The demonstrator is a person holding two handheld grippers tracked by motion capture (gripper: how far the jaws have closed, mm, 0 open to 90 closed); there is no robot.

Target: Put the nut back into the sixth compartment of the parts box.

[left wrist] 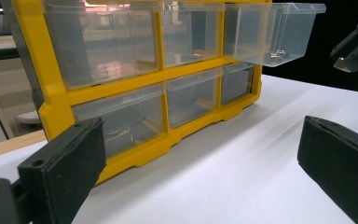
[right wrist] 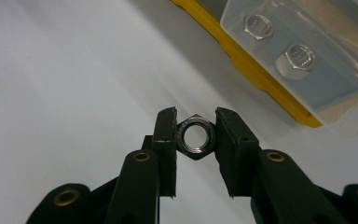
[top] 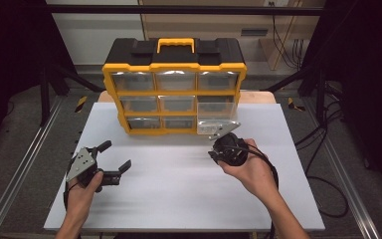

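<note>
Right tongs point(right wrist: 195, 137), seen in the right gripper view, are clenched on a small shiny hexagonal steel nut point(right wrist: 195, 136), flat black pads pressing two opposite sides, threaded hole facing the camera, held above the white matte worktop point(right wrist: 65, 84). From the high view that nut can't be made out: the right tongs point(top: 224, 144) sit under the grey three-cornered plate and the person's right hand point(top: 248, 167), just in front of the yellow-and-black plastic organiser cabinet point(top: 174, 67) w/ clear drawers, near the worktop's far edge. Right gripper view also gives two more hex nuts point(right wrist: 279, 44) lying in a clear plastic drawer point(right wrist: 317, 60), blurred through its wall, cut off at the frame's top-right corner. Left gripper view shows that same pulled-out clear drawer point(left wrist: 272, 30) sticking out of the cabinet's right column, w/ something small and glinting inside, too blurry to tell; other drawers look hazy w/ reflections. Left tongs point(left wrist: 200, 158) are released, thick black foam-like pads wide apart, nothing between them; high view has the left tongs point(top: 114, 157) near the worktop's front-left corner in the person's left hand point(top: 87, 186). Cabinet top has a yellow carry handle point(top: 176, 45).
</note>
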